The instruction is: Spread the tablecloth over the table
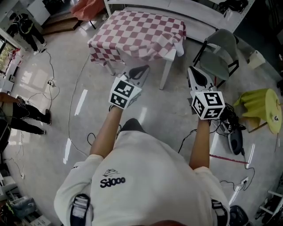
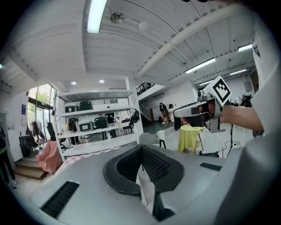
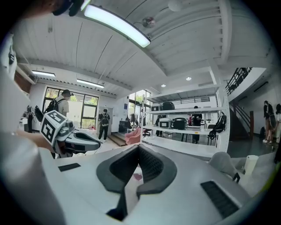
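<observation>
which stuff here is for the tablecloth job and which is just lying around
For the job:
checked tablecloth
white table
left claw, shut, empty
right claw, shut, empty

Lying about:
grey chair
yellow stool
pink cloth

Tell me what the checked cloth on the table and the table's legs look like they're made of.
Tablecloth: probably woven fabric, matte; it drapes in soft folds over the edges. Table legs: smooth white, painted wood or metal; can't tell which.
</observation>
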`<state>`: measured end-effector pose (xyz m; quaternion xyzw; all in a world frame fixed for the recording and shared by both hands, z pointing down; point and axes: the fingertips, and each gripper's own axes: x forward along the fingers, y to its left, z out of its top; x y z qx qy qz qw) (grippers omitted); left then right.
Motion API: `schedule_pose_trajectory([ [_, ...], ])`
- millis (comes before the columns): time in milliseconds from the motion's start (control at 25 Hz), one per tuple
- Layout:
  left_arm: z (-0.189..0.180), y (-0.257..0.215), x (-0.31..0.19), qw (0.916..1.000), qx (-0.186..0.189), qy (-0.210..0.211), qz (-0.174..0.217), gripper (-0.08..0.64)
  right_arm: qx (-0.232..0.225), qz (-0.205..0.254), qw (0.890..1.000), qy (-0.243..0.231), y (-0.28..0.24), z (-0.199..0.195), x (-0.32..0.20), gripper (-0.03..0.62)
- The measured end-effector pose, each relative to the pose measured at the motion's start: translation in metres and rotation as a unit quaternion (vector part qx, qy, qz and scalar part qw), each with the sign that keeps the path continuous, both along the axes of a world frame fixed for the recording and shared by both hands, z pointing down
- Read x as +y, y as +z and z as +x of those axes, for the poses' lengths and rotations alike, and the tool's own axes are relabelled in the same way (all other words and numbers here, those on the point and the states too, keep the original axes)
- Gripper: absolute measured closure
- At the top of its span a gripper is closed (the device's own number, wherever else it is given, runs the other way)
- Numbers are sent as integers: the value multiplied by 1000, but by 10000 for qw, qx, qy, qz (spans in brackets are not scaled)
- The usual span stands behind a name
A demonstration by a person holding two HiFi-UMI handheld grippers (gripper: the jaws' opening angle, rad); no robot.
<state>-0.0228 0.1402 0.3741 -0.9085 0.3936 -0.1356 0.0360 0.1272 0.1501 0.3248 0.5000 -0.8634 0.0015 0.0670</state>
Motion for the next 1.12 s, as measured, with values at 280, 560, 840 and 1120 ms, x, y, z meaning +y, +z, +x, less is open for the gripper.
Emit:
schedule_pose_trajectory([
  [280,6,10,-36,10000,7,0,-80,531,-20,-72,10000,-12,10,5,-34,571],
  [560,2,11,-115,9999,87,67,12,531,126,-248,9995,-139,19,-11,-108,571],
  [840,-12,-3,-217,9998,96,177,55,531,141,-176,9997,67,6,-25,-209,571],
  [1120,-32,-7,-304,9995,157,270,-23,531,222,-341,9990,185,12,-44,-293,571],
])
